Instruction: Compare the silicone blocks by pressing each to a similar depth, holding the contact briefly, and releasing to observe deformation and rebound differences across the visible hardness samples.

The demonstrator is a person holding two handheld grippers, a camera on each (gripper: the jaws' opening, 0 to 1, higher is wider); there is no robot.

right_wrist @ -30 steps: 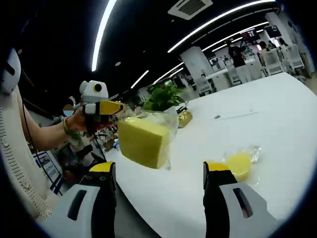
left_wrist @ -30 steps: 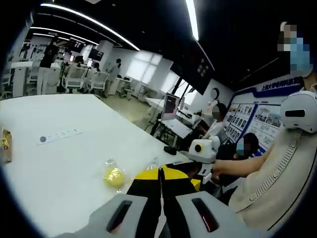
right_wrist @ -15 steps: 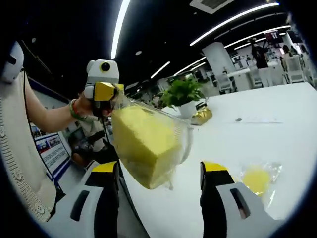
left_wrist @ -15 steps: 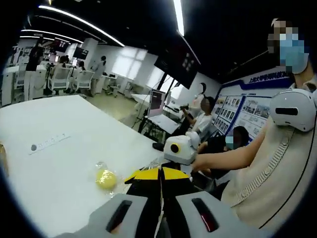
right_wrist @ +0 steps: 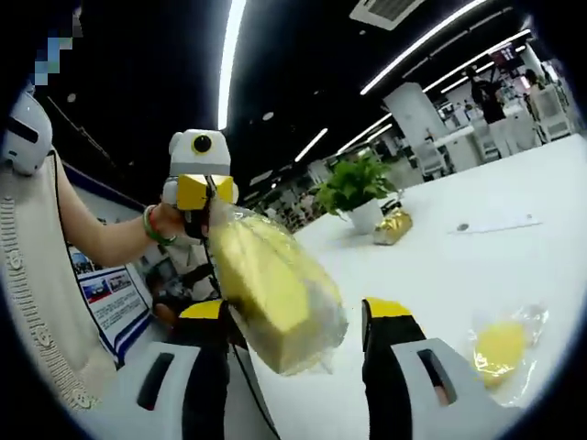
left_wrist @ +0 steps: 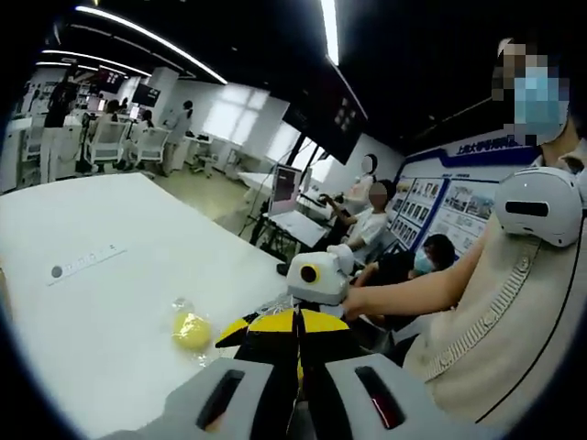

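Holding the bagged yellow rectangular silicone block [right_wrist: 271, 289] by its plastic, my left gripper [right_wrist: 202, 194] is pinched closed, so it hangs free. My right gripper [right_wrist: 298, 316] is spread around it, apparently ready to press; the round yellow bagged sample [left_wrist: 191, 330] waits on the white table [left_wrist: 110, 302].

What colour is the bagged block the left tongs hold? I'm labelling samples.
Yellow, inside a clear plastic bag; the block shows best in the right gripper view.

The yellow matt silicone block [right_wrist: 266, 284] sits inside a clear glossy plastic bag [right_wrist: 316, 321] that crinkles and catches light. Beside it on the smooth matt white table [right_wrist: 440, 266], a small yellow round sample [right_wrist: 500, 348] lies in shiny clear wrap. The grey gripper [right_wrist: 292, 316] bodies look like matt plastic.
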